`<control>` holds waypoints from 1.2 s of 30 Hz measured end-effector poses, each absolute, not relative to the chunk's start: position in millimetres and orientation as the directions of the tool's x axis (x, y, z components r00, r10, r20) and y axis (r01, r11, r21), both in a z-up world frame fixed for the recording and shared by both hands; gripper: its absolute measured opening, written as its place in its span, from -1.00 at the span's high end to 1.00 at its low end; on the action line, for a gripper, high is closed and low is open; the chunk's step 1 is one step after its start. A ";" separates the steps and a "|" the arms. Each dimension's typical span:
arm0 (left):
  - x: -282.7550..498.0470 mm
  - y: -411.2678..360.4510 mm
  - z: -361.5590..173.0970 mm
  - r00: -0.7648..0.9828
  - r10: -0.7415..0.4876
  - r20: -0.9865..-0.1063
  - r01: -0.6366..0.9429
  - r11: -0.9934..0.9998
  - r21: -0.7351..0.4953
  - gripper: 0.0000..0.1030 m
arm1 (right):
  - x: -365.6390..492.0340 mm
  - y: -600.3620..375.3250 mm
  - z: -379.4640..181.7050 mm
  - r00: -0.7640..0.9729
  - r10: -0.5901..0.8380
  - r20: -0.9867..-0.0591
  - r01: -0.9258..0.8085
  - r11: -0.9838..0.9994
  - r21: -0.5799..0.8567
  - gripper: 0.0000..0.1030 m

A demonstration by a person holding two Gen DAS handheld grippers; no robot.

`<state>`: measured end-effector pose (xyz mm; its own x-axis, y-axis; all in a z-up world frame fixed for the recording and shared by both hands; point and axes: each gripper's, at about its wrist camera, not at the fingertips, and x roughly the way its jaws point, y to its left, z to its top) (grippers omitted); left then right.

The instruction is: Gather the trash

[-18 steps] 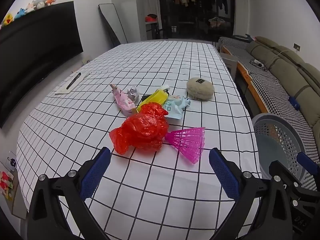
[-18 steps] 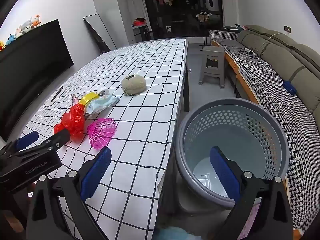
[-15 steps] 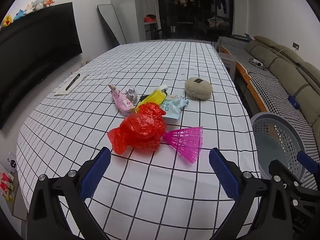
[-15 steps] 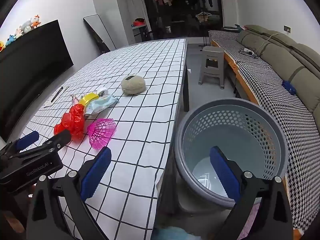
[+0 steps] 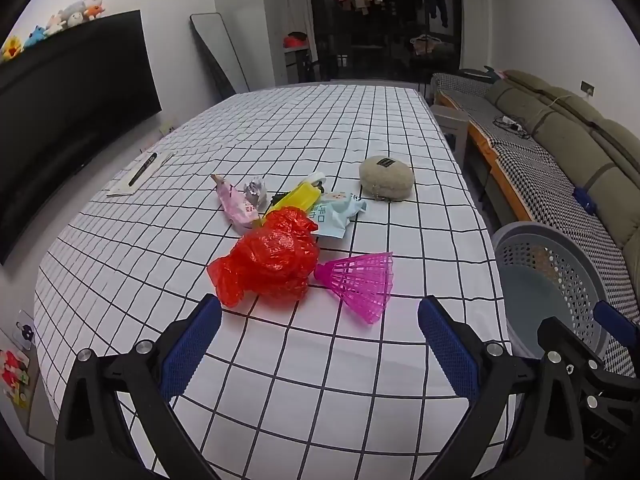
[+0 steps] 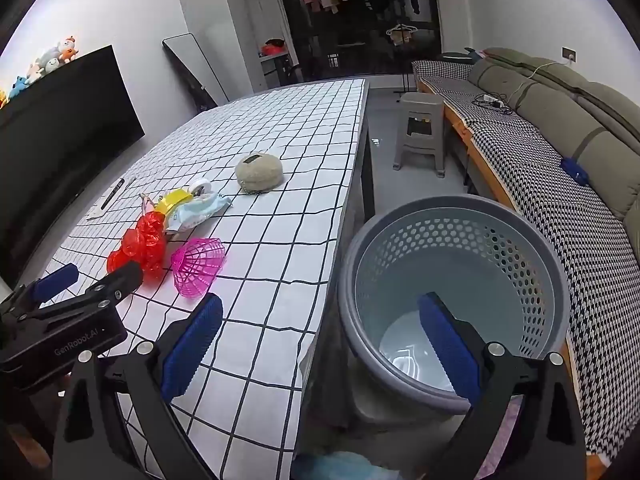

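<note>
Grey basket [image 6: 456, 280] shows whole only from the right wrist; both grippers' jaws spread, empty.

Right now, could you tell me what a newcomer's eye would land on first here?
Probably the crumpled red plastic bag on the checked table, touching a pink shuttlecock on its right. Next, the grey perforated basket standing on the floor beside the table's right edge.
</note>
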<state>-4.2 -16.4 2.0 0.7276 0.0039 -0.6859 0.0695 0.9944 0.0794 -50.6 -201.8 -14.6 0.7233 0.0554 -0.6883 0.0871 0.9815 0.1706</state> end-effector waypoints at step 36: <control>-0.9 -12.9 1.3 0.730 0.009 -0.683 0.068 0.994 0.086 -0.88 | -50.2 -197.1 -15.8 0.733 0.050 -0.678 0.092 0.981 0.172 -0.83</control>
